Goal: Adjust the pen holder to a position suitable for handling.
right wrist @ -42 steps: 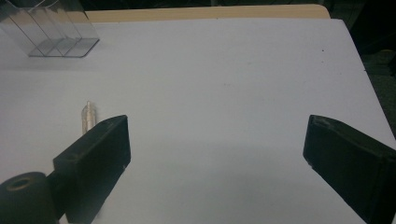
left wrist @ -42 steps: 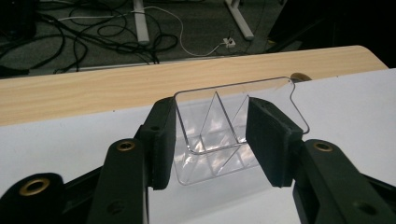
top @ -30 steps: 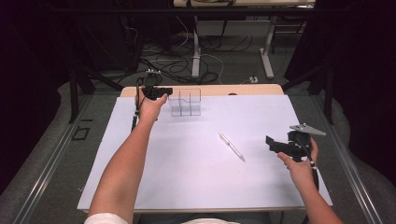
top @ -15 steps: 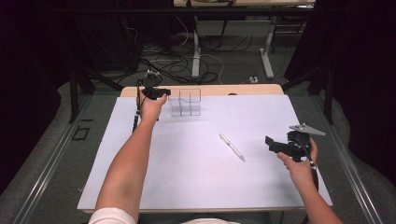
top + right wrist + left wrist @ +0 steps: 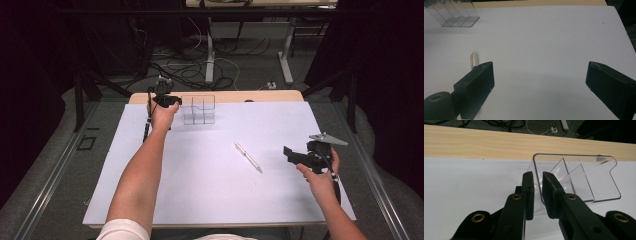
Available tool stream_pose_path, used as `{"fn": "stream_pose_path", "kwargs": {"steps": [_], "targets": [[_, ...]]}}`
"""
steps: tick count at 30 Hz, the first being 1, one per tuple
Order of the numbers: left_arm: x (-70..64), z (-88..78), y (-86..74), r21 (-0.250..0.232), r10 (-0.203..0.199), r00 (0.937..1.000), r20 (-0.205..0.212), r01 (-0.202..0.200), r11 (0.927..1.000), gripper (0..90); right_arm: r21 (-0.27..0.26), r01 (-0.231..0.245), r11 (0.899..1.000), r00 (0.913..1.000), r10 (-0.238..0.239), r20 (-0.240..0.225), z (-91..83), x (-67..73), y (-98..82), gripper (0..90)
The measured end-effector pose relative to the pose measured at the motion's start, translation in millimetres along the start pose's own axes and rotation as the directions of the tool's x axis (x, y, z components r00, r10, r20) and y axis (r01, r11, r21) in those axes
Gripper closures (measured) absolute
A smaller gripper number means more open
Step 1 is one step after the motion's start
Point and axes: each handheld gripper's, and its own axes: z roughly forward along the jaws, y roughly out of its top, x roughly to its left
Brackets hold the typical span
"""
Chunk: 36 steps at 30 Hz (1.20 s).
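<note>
Work in hand: the left claw [image 5: 537, 192] grabs the clear box [image 5: 199, 109] at the far end of the desk [image 5: 210, 200].
Left claw: its two black jaws have just been closing, and the thin left wall of the clear box is between them. They look pinched on that wall.
Right claw [image 5: 291, 154]: its jaws are wide apart with nothing between them. It hangs over the right side of the desk.
Clear box: it sits on the white sheet, near the wooden back edge, and looks flat on the desk.
Pen [image 5: 248, 157]: it lies by itself in the middle of the white sheet, well apart from the box and near the right claw.
Done, I think: the grab on the box.
Left to do, I think: move the box, and maybe put the pen inside. The pen looks untouched.
Count: one clear box, one pen, two claws, one desk.
Box parts: thin walls split the inside into a few small spaces; I cannot tell how many.
</note>
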Motion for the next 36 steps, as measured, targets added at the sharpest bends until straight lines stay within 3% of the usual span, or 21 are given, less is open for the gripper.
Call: {"fn": "stream_pose_path", "kwargs": {"steps": [20, 28, 33, 36], "targets": [[-5.6, 7.6, -1.4, 0.018, -0.018, 0.9994, -0.029, 0.018, 0.9997, 85.0, 0.006, -0.008, 1.0, 1.0, 0.008, -0.004, 0.0, -0.3, -0.2, 9.3], [-11.0, 6.6, -2.6, 0.013, -0.009, 0.9982, -0.06, 0.01, 0.9999, 86.9, 0.007, -0.006, 1.0, 0.9999, 0.006, -0.008, 0.3, 1.3, -0.1, 9.6], [-15.4, 6.8, -3.6, 0.011, 0.032, 0.9954, -0.09, -0.032, 0.9994, 87.8, 0.002, 0.009, 1.0, 0.9999, -0.009, -0.006, 0.3, 0.5, 0.1, 9.8], [-16.2, 6.5, -3.5, 0.012, 0.021, 0.9952, -0.096, -0.02, 0.9997, 88.0, 0.001, 0.006, 1.0, 0.9999, -0.006, -0.009, 1.0, 2.0, -0.2, 9.8]]}}
